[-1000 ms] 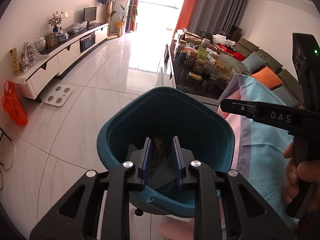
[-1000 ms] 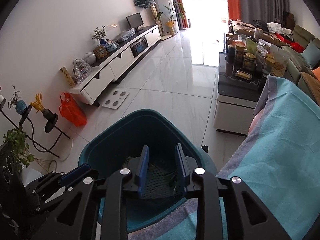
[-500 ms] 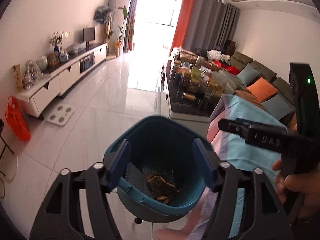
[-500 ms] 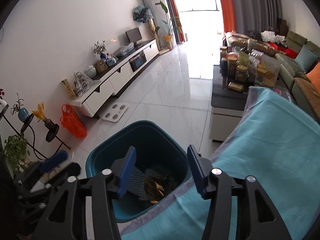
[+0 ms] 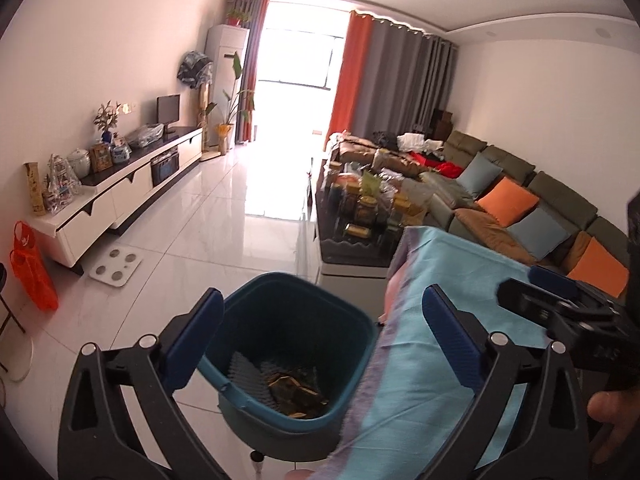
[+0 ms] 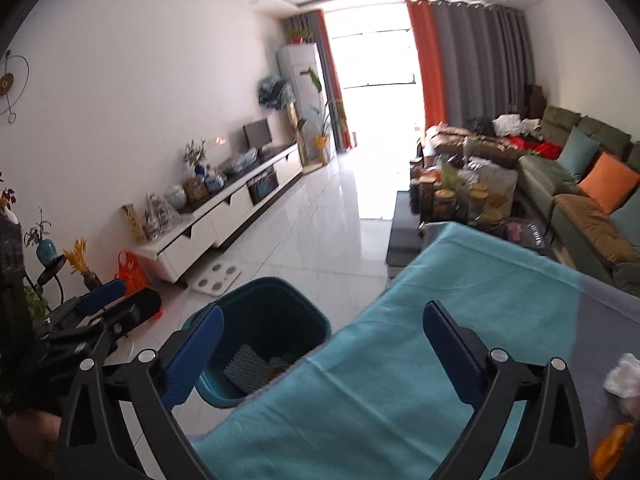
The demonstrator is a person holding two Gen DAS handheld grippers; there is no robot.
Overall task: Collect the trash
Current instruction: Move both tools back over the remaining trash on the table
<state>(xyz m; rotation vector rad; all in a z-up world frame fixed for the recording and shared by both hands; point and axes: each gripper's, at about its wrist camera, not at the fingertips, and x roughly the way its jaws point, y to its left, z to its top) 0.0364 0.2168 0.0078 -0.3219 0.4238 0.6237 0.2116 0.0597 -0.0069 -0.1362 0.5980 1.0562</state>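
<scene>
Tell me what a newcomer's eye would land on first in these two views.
First the teal bin on the white floor beside the table's blue cloth, with brown wrappers lying at its bottom. Next, the left gripper and right gripper, jaws opening wide with nothing between them. Then the orange curtain by the bright window at the far end.

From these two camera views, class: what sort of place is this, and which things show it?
Most likely a home living room: a long sofa with cushions, a low TV cabinet carrying a small screen, and a curtained window.
</scene>
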